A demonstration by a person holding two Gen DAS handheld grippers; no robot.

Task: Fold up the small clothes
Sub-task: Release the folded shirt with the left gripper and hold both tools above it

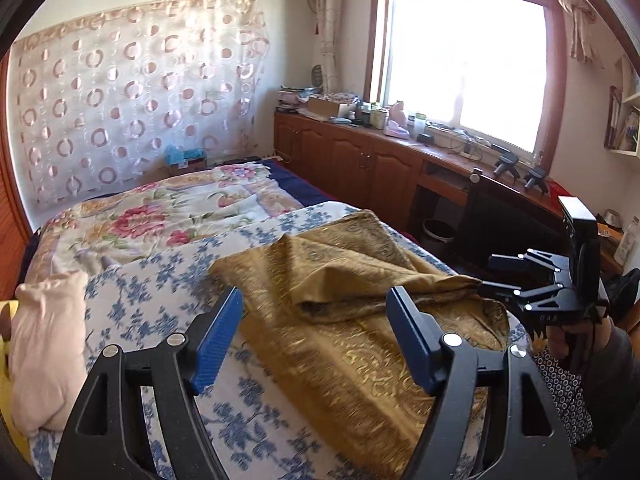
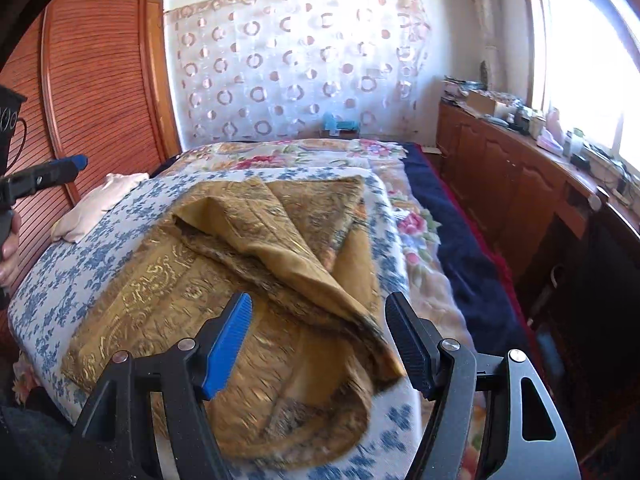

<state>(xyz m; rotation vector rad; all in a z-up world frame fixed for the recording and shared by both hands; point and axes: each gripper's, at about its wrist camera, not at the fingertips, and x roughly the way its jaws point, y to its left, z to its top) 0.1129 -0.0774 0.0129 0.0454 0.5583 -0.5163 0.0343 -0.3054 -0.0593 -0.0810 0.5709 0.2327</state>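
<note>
Cloth first: the mustard-gold brocade garment with woven scroll patterns (image 2: pixel 256 280) lies on the bed's white coverlet printed with blue flowers (image 1: pixel 160 300), partly folded, one flap turned over so its plain tan lining shows as a ridge running diagonally across the piece. From my left gripper (image 1: pixel 316 340) the garment sits directly ahead and slightly right; its blue pads stand wide apart above the fabric with nothing pinched between them. My right gripper (image 2: pixel 320 344) is likewise spread wide and empty, hovering over the near rounded end of the cloth, the folded ridge ending just ahead of its dark pad. I judge the right gripper nearer to the loose flap's tip, while the left is nearer the flat long edge. The garment's long axis runs away from me toward the pink floral quilt (image 1: pixel 152 216). Next fold, I think, turns on catching that ridge squarely.
</note>
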